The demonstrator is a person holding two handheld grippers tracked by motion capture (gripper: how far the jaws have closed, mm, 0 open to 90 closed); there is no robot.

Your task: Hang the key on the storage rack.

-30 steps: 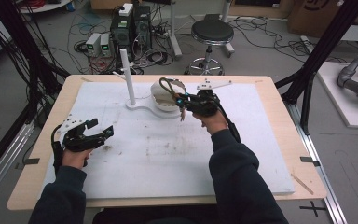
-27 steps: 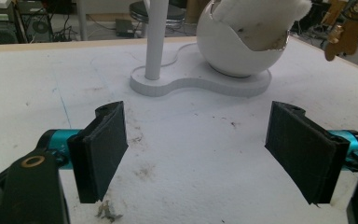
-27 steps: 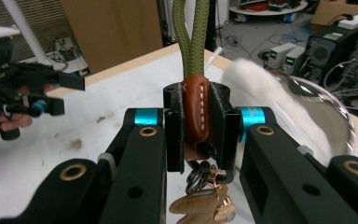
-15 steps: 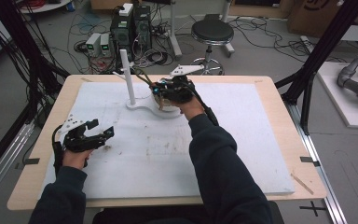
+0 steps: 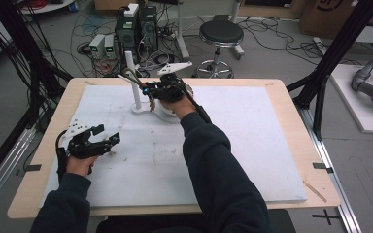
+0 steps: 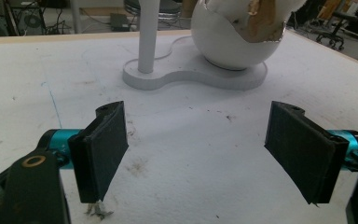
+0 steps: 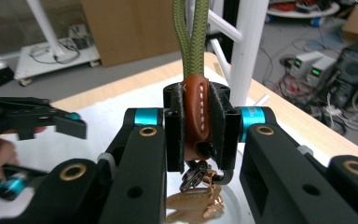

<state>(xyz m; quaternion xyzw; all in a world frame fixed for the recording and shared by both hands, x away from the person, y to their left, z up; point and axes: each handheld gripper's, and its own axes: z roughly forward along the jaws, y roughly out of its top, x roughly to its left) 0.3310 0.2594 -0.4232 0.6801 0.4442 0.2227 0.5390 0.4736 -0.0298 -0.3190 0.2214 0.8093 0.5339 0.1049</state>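
white foam sheeting (image 5: 252,145) covers the wooden table, and everything i place below is relative to the white stand (image 5: 137,86), the upright post on its flat base near the far edge. my right gripper (image 7: 196,133) is clamped on a brown leather keychain tab (image 7: 196,116); a green cord loop (image 7: 191,35) rises from it and a metal ring with a brass charm (image 7: 193,203) hangs beneath. in the high view that right gripper (image 5: 151,91) sits just beside the post, over the base, with the cord (image 5: 128,77) reaching toward the post. a cracked white bowl (image 6: 235,35) rests on the base beside the post. my left gripper (image 5: 108,141) lies well apart from the stand, nearer me, jaws spread wide with nothing between them.
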